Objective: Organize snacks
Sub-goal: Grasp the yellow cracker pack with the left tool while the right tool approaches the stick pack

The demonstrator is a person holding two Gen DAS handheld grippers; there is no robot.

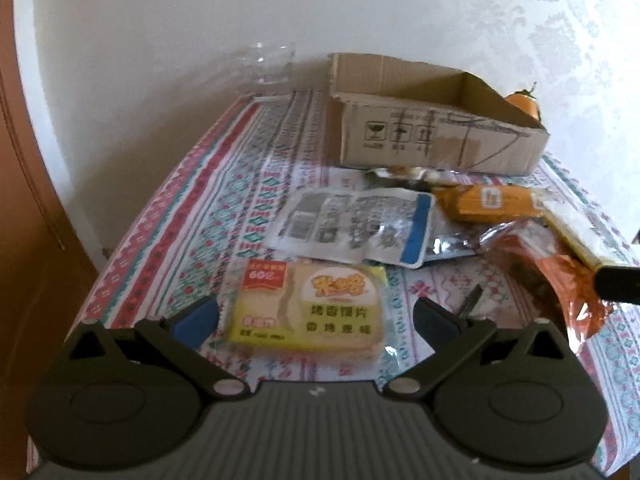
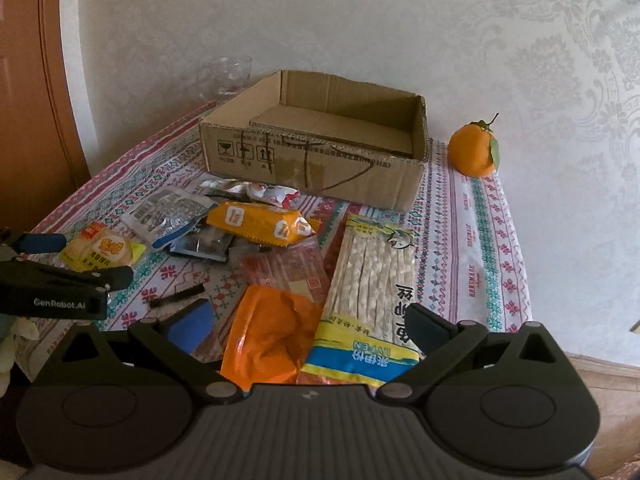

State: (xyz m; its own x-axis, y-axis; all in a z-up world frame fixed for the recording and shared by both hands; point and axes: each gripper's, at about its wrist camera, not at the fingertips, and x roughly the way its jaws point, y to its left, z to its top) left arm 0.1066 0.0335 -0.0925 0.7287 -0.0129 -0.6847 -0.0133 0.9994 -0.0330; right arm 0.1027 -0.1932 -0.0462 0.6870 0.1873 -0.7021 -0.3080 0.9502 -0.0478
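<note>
A yellow snack pack [image 1: 308,312], an orange pouch [image 2: 268,344] and a brown box [image 2: 320,140] sit on red-and-teal patterned cloth [image 2: 480,248].

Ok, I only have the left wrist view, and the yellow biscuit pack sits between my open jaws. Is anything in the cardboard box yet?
Observer: No. The right wrist view looks down into the cardboard box, and its floor is bare.
Operator: What is the orange thing behind its far corner?
Observer: A whole orange with a leaf. It stands on the tablecloth beside the box, apart from it.
Operator: And the right gripper?
Observer: The right gripper holds nothing. Its jaws are open over an orange wrapper and a long pack of white strips.
</note>
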